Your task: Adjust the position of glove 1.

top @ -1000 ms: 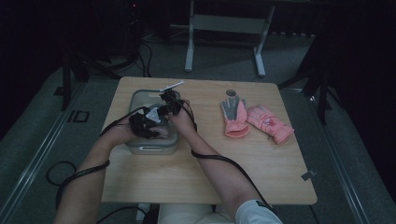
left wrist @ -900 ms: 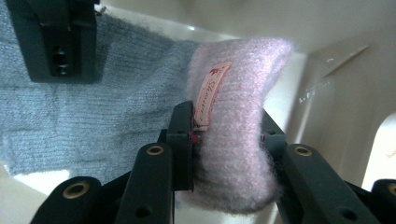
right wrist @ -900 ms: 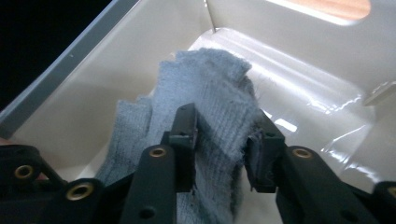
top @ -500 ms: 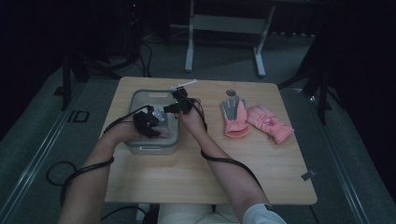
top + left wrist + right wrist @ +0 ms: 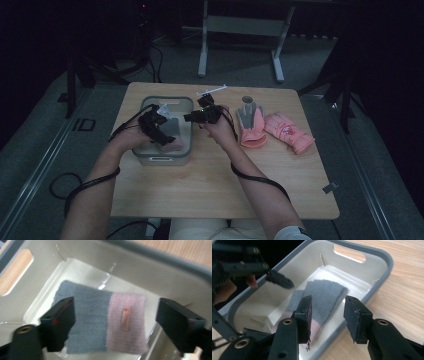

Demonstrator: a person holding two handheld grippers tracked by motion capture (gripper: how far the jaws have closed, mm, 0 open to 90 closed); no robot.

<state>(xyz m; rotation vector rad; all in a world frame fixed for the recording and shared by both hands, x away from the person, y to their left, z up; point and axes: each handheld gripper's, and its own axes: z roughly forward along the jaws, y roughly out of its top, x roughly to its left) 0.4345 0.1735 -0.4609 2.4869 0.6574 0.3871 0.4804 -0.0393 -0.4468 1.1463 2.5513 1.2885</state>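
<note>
A grey bin (image 5: 186, 150) stands on the left part of the wooden table (image 5: 210, 190), and a folded glove (image 5: 100, 325) — grey at one end, pink at the other, with a small tag on the pink part — lies flat on the bin's floor. The left gripper (image 5: 159, 125) hangs over the bin; in the left gripper view its jaws have just been opening and now stand wide apart, one over the glove's grey end and the other past its pink edge, with the glove lying free below and neither pad pressing on it. The right gripper (image 5: 202, 116) is held at the bin's right rim, just beside the left one; in the right gripper view its jaws, which have also just been opening, stand partly apart with nothing between them, the bin's rim and the glove showing beyond. That view also shows the left gripper (image 5: 279, 281) farther off above the bin. On the right part of the table two more gloves lie side by side — a grey-and-pink one (image 5: 251, 125) and a pink one (image 5: 290, 132) just touching it — well apart from the bin. The person's forearms come in from the bottom of the high view, a cable (image 5: 90, 182) trailing past the left arm.
</note>
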